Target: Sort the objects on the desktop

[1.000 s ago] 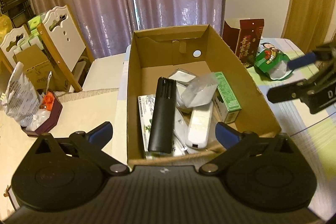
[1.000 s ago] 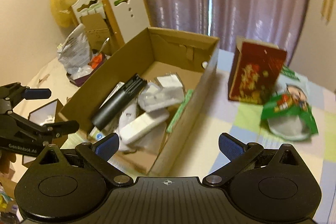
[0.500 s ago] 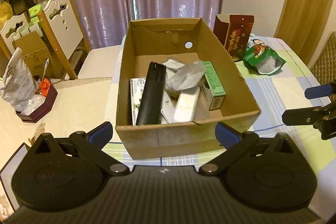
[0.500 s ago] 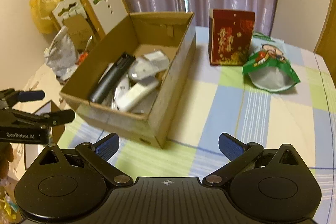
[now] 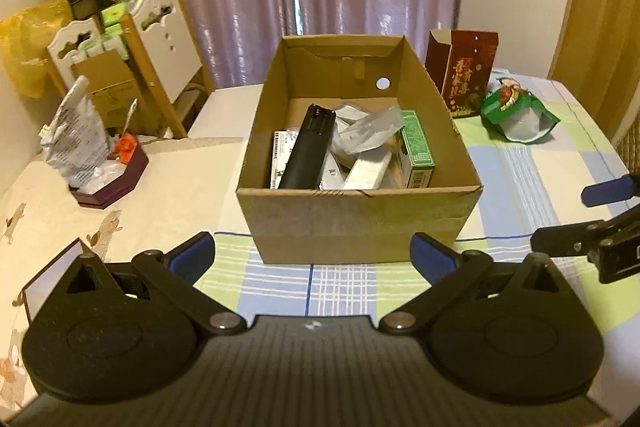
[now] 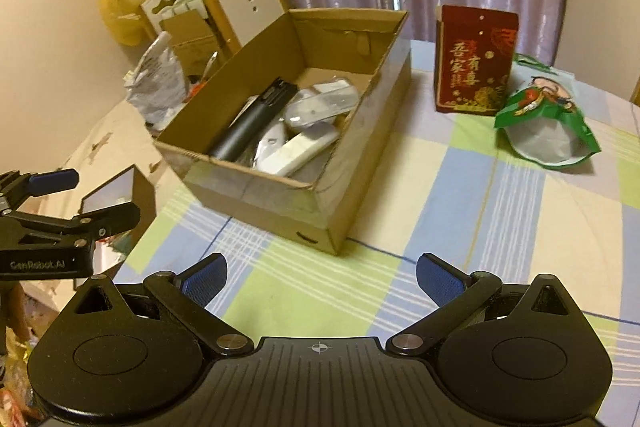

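Observation:
A brown cardboard box (image 5: 360, 223) (image 6: 360, 155) stands on the checked tablecloth. Inside it lie a long black case (image 5: 307, 149) (image 6: 252, 123), a white remote (image 5: 368, 169) (image 6: 304, 151), a green carton (image 5: 418, 149) and a clear plastic packet (image 5: 368, 133). My left gripper (image 5: 312, 257) is held open in front of the box's near wall, empty. My right gripper (image 6: 320, 279) is open too, empty, hovering over the cloth near the box's front corner. Each gripper shows at the edge of the other's view.
A red gift box (image 5: 464, 75) (image 6: 476, 59) and a green snack bag (image 5: 516, 115) (image 6: 548, 123) sit to the right of the cardboard box. A dark tray with a crumpled bag (image 5: 108, 171) lies to the left. White chairs (image 5: 160, 59) stand behind.
Both grippers have pulled back from the box and risen slightly; the box now looks farther away and more tablecloth shows in front. Both stay open and empty.

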`<state>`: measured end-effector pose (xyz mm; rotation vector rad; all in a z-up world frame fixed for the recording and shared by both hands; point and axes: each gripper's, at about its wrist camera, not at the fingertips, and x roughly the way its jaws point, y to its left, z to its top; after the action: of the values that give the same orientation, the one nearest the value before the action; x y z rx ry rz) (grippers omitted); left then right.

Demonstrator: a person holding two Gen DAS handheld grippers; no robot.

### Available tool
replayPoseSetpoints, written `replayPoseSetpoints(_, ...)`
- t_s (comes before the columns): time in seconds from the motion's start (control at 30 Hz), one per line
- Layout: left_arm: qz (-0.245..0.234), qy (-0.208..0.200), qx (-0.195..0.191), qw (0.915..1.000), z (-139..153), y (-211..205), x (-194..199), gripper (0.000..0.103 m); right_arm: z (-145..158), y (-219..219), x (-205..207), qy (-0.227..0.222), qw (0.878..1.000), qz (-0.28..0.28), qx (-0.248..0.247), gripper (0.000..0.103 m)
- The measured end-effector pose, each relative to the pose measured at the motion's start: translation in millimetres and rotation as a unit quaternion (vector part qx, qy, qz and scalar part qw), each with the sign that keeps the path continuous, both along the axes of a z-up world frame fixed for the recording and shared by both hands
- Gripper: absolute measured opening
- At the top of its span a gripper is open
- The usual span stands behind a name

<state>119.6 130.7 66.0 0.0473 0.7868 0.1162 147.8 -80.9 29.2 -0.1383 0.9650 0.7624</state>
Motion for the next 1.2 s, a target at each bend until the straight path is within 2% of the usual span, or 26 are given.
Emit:
replayPoseSetpoints(0.17, 0.000, 0.001, 0.003, 1.0000, 5, 0, -17, 0.102, 2, 1, -8, 0.020, 1.000, -0.022, 0.005, 0.103)
replayPoseSetpoints(0.33, -0.008, 0.011, -0.019, 0.9997, 5, 10, -21, 0.102, 7, 13, -24, 0.003, 0.999, -0.037, -0.003, 0.103)
replayPoseSetpoints(0.43, -0.018, 0.016, -0.037, 0.9990, 4, 19, -18, 0.102, 7, 25, -28, 0.004, 0.997, -0.070, -0.012, 0.103)
replayPoseSetpoints(0.73, -0.054, 0.021, -0.035, 0.9977, -1, 53, -11, 0.102, 13, 57, -43, -0.012, 0.991, -0.127, -0.028, 0.103)
replayPoseSetpoints(0.93, -0.072, 0.028, -0.040, 0.9962, -1, 61, -10, 0.102, 18, 68, -42, -0.021, 0.991, -0.124, -0.042, 0.103)
replayPoseSetpoints(1.2, -0.052, 0.026, -0.035, 0.9977, 5, 54, -11, 0.102, 19, 66, -35, -0.032, 0.993, -0.108, -0.044, 0.103)
